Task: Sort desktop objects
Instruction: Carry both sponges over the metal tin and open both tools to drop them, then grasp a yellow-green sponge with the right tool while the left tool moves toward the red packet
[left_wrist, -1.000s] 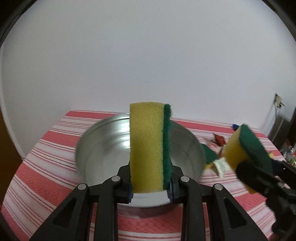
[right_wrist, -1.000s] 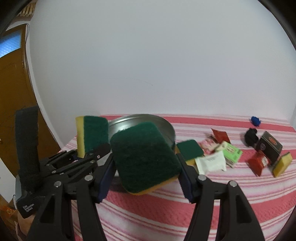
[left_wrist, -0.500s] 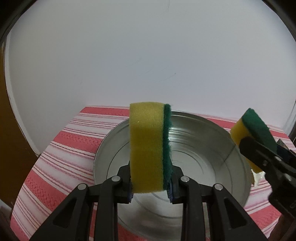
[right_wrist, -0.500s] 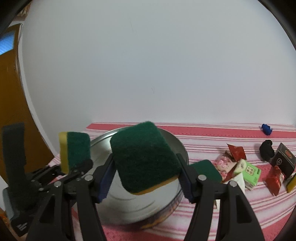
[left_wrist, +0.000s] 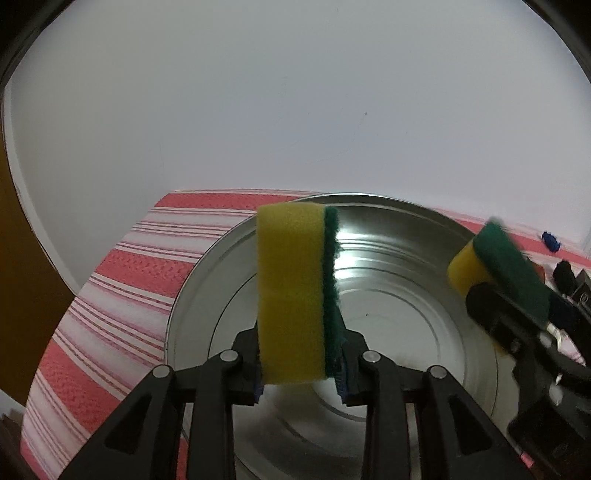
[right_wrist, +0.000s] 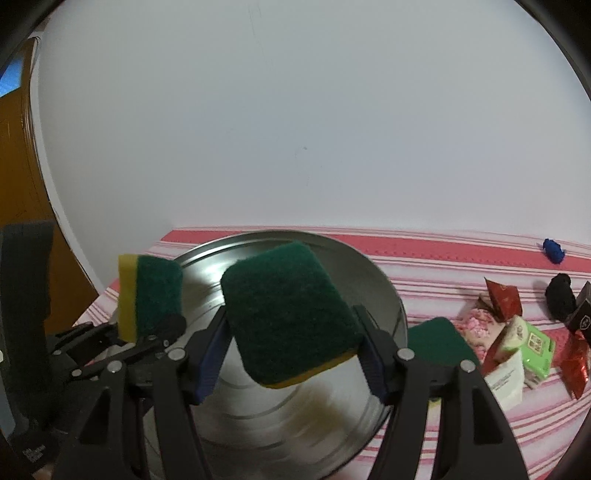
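Both my grippers over the metal basin (left_wrist: 388, 332) at the desk's left end; left gripper (left_wrist: 301, 384) and right gripper (right_wrist: 291, 363) each easing open around a sponge, left sponge (left_wrist: 295, 291) upright, right sponge (right_wrist: 290, 314) flat, basin straight below

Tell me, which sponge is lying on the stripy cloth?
The green-topped sponge right of the metal bowl. The upright sponge and the tilted sponge are up over the bowl.
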